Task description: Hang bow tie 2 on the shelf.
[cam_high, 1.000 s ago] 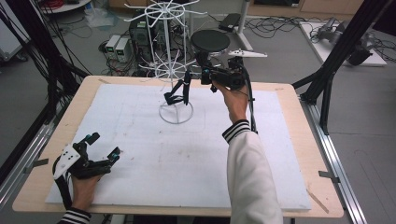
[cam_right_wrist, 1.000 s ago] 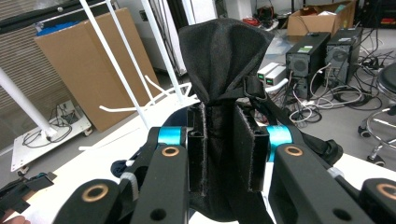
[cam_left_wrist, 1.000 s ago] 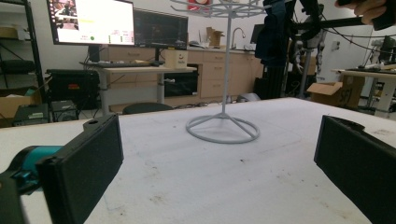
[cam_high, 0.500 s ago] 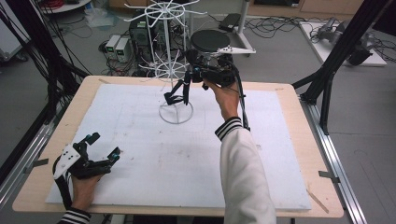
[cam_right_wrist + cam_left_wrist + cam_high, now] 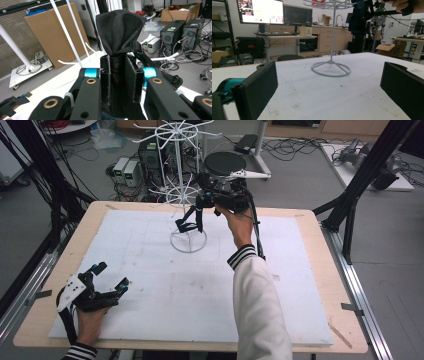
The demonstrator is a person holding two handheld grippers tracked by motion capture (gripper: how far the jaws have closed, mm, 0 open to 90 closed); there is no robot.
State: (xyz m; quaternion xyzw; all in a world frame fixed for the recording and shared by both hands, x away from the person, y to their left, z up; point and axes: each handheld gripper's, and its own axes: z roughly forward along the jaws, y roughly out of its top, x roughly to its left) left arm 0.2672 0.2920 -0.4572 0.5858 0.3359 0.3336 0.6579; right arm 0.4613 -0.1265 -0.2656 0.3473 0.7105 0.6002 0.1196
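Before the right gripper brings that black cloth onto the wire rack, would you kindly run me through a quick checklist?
1. Right gripper shut firmly on the black cloth: ok.
2. Cloth raised beside the white wire rack, level with its lower arms: ok.
3. Cloth strap free of the rack's post: cannot tell.
4. Rack base ring flat on the white mat: ok.
5. Left gripper open, resting at the near left corner, away from the rack: ok.
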